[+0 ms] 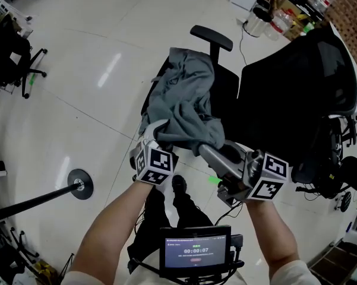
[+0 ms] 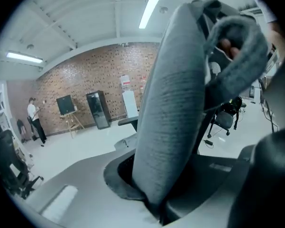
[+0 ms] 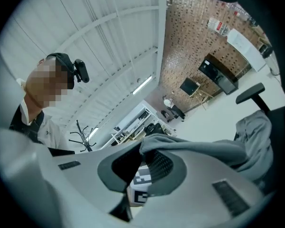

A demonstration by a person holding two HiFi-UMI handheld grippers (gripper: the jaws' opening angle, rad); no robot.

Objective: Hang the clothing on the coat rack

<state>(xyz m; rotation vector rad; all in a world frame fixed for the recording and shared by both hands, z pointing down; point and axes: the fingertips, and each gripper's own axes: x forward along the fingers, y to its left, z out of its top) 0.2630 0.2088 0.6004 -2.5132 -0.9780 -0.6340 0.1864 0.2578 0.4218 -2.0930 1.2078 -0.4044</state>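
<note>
A grey garment (image 1: 184, 100) lies bunched over the seat and back of a black office chair (image 1: 226, 85). My left gripper (image 1: 157, 135) is at the garment's near left edge, shut on a thick fold of the grey cloth (image 2: 180, 103) that rises from between the jaws of the left gripper (image 2: 154, 207). My right gripper (image 1: 207, 148) is at the near right edge. In the right gripper view, grey cloth (image 3: 213, 148) runs out of the right gripper (image 3: 141, 150), which is shut on it. A black coat rack (image 3: 83, 134) stands behind the person.
A black pole on a round base (image 1: 80, 184) stands on the white floor to my left. A second, larger black chair (image 1: 309, 82) is on the right, with bottles and boxes (image 1: 291, 10) beyond. Another office chair (image 1: 15, 55) is far left. A small screen (image 1: 196, 251) hangs at the person's waist.
</note>
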